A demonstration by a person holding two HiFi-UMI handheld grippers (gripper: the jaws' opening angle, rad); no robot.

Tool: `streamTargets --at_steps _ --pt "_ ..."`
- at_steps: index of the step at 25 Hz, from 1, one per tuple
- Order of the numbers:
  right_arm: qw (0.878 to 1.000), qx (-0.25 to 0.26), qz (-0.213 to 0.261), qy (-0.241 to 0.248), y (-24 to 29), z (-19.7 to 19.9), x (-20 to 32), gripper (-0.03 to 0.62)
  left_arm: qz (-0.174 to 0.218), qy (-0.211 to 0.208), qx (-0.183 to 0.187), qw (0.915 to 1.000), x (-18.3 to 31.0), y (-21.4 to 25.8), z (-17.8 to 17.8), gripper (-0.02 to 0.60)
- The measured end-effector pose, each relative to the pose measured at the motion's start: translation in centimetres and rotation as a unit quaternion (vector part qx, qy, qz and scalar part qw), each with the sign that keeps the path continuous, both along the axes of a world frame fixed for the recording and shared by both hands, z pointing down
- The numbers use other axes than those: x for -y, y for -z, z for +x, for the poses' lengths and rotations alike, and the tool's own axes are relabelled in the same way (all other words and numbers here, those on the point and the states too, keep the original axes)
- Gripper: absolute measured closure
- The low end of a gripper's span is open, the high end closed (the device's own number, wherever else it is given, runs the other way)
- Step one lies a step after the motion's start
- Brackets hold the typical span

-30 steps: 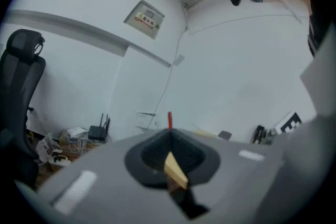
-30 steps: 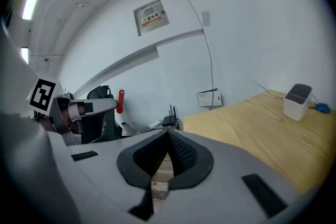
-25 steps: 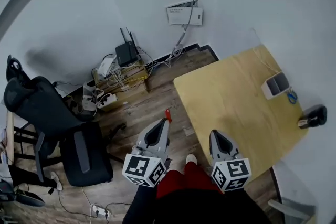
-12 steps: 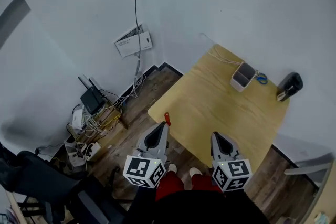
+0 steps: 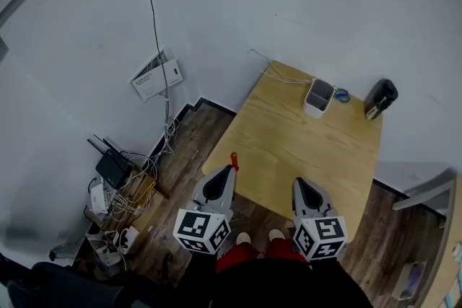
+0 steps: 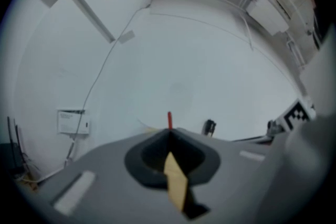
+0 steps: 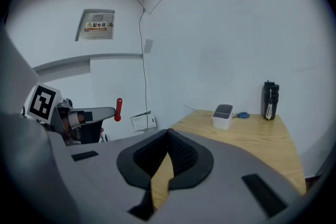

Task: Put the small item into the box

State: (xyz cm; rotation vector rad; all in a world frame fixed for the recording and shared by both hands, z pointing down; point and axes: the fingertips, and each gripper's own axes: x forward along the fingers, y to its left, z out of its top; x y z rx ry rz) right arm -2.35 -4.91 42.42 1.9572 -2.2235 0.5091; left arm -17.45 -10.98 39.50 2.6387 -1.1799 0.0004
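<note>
On the wooden table [image 5: 303, 148] a white open box [image 5: 318, 97] stands at the far edge, with a small blue item [image 5: 341, 94] beside it. In the right gripper view the box [image 7: 222, 116] and the blue item [image 7: 242, 115] lie well ahead on the table [image 7: 252, 136]. My left gripper [image 5: 230, 168] hovers over the table's near-left edge, shut on a small red item [image 5: 233, 160] that sticks out of its tips [image 6: 169, 119]. My right gripper [image 5: 299, 186] is shut with nothing in it [image 7: 169, 131], above the table's near edge.
A black bottle [image 5: 380, 98] stands right of the box, and a thin cable [image 5: 278, 76] lies at the table's far corner. A white wall unit [image 5: 157, 76] hangs left. A router and tangled cables [image 5: 115, 169] lie on the wood floor.
The head view has swung toward the table, which now lies straight ahead; the black chair has gone out of sight. Both grippers keep their place in the frame, still shut.
</note>
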Motion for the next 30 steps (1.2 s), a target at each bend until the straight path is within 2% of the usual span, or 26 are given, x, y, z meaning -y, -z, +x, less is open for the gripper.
streamTargets --at_steps 4,10,20,30 --pt "0.999 -0.011 0.002 -0.038 0.5 0.5 0.1 0.586 -0.001 -0.032 -0.009 0.9994 1.5 0.0 0.5 0.578" --pt "0.996 -0.022 0.001 -0.092 0.8 1.8 -0.3 0.586 0.000 -0.095 -0.008 0.9954 2.8 0.0 3.1 0.578" --pt "0.984 -0.020 -0.016 -0.177 -0.1 6.4 -1.4 0.586 -0.002 -0.184 0.006 0.9828 4.8 -0.4 10.2 0.578" --pt "0.972 -0.010 -0.029 -0.232 -0.9 12.1 0.0 0.586 -0.007 -0.240 0.024 0.9705 7.8 -1.3 17.4 0.578"
